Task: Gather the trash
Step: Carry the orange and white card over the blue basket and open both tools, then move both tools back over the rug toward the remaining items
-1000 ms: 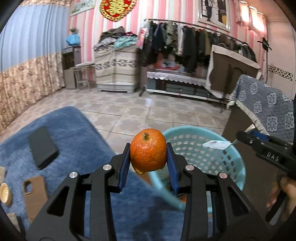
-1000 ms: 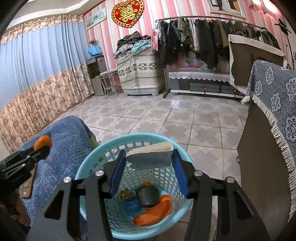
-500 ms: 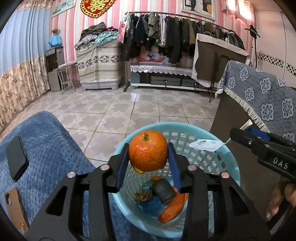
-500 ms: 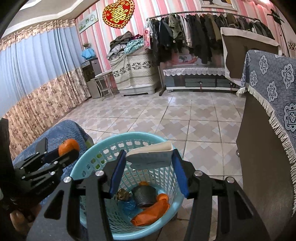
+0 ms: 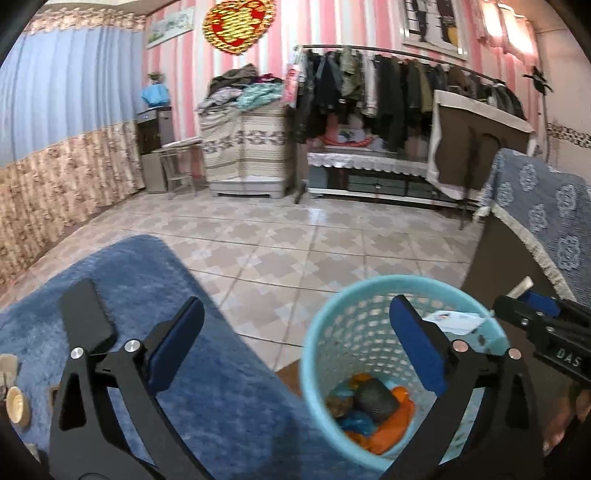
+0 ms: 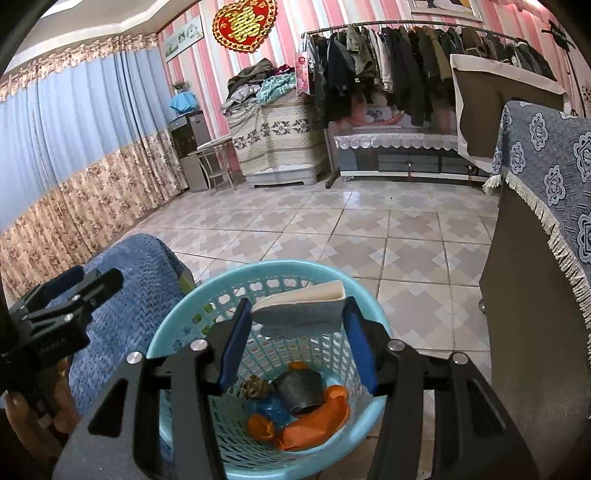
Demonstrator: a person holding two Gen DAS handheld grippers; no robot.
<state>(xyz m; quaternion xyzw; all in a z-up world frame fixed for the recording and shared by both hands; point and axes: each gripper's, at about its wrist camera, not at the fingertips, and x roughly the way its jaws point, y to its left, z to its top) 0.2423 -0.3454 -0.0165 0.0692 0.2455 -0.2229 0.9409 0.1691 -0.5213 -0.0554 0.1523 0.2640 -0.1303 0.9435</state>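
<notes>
Pink-striped walls, a tiled floor and a long rail of dark clothes frame the room, but nearest the cameras are the 2 grippers over a light-blue mesh basket.

Closest in the right wrist view, the right gripper is clenched on a white folded paper packet, its blue pads pressing the packet's 2 ends just above the basket's far rim. Below it, on the basket's bottom, lie an orange wrapper, a dark round lump, a small brown scrap and something blue.

In the left wrist view, the left gripper has its jaws opening wide, with nothing between the blue pads; its right finger stands over the basket's mouth and its left finger over a blue fuzzy blanket. The basket stands just beside that blanket, its trash pile visible inside. On the blanket lie a black phone and, at the left edge, a small round wooden lid.

Further right stands a dark cabinet draped with a blue patterned cloth. Beyond the open floor are a covered pile of laundry, a low shelf with a lace edge under the clothes rail, blue-and-floral curtains on the left, and a red-and-gold heart ornament high on the wall.
</notes>
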